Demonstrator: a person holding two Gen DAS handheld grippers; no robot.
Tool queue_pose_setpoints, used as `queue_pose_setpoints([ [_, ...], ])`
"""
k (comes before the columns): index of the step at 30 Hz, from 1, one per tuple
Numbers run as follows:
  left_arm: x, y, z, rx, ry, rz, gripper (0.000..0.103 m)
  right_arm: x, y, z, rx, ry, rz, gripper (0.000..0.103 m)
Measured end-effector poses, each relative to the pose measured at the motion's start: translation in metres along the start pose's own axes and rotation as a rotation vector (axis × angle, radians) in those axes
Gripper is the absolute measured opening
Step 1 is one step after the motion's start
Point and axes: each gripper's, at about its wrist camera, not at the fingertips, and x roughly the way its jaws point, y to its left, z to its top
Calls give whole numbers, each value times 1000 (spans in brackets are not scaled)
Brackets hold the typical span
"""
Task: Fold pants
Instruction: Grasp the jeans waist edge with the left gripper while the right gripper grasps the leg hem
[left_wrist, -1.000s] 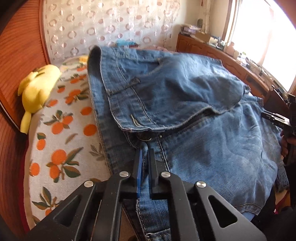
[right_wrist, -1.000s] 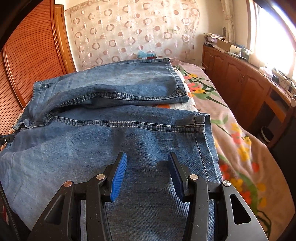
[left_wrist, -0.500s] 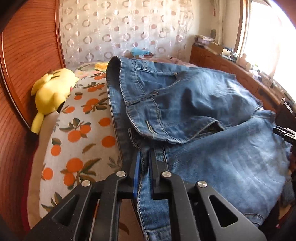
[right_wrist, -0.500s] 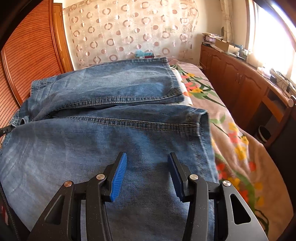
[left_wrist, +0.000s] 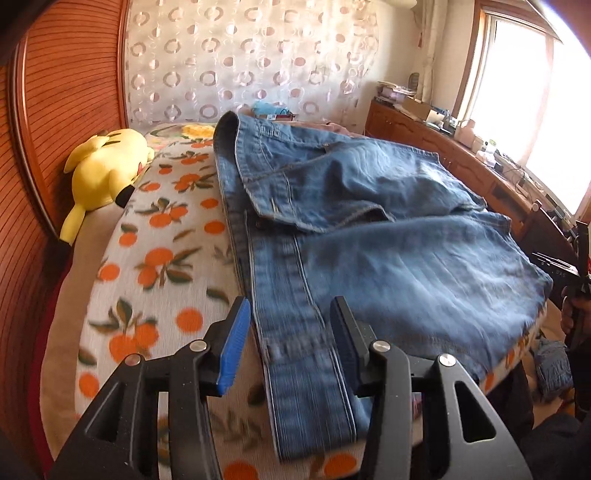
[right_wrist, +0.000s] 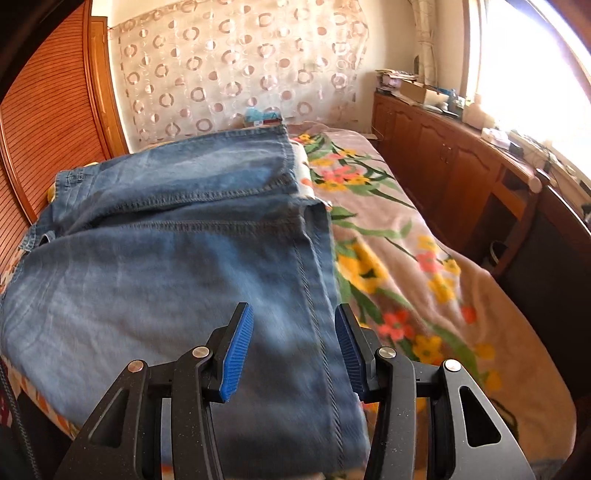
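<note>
Left wrist view, left gripper (left_wrist: 288, 339) jaws just opened, parted over the waistband, gripping nothing, jeans (left_wrist: 388, 236) folded on the bed (left_wrist: 155, 266), right wrist view, right gripper (right_wrist: 293, 347) half open, empty, above the hem edge.

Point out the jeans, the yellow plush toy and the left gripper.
jeans (left_wrist: 406, 266): left wrist view, on the broad near leg panel.
yellow plush toy (left_wrist: 105, 168): left wrist view, on its body.
left gripper (left_wrist: 291, 350): left wrist view, midway between its open fingertips.

Home bedroom, bed (right_wrist: 424, 280), plush toy (left_wrist: 107, 166), curtains (left_wrist: 240, 62)
</note>
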Motion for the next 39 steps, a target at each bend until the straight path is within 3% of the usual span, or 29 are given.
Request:
queue_pose_setpoints([
  [11, -10, -1, -24, 0, 45, -1, 46, -29, -13, -11, 50, 32, -33, 48],
  [24, -31, -11, -42, 47, 59, -28, 46, -69, -17, -25, 28, 23, 24, 48],
  [39, -23, -6, -59, 47, 84, -72, 46, -58, -16, -26, 22, 76, 73, 48],
])
